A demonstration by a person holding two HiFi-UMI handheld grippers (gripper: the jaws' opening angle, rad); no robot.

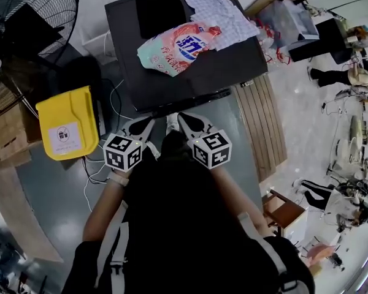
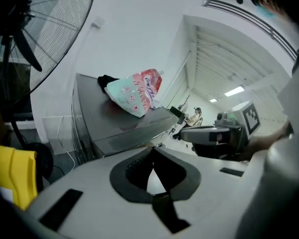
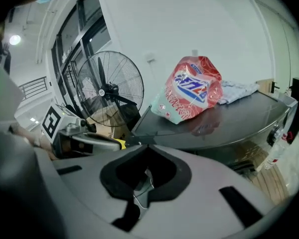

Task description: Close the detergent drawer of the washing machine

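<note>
The washing machine [image 1: 172,84] is a dark box seen from above, with a pink and mint detergent pouch [image 1: 178,46] and a checked cloth [image 1: 221,8] on its lid. A narrow dark strip [image 1: 193,101] runs along its front edge; I cannot tell whether this is the detergent drawer. My left gripper [image 1: 148,124] and right gripper [image 1: 183,118] hang side by side just in front of that edge, both shut with nothing between the jaws. The left gripper view shows the shut left gripper [image 2: 152,151] below the machine's front panel [image 2: 134,133]. The right gripper [image 3: 148,146] is level with the lid [image 3: 229,123].
A yellow bin [image 1: 67,124] stands left of the machine, with cables [image 1: 98,170] on the floor beside it. A large fan [image 1: 24,35] and a cardboard box [image 1: 6,133] are further left. Wooden slats [image 1: 264,121] lie to the right, with cluttered items beyond.
</note>
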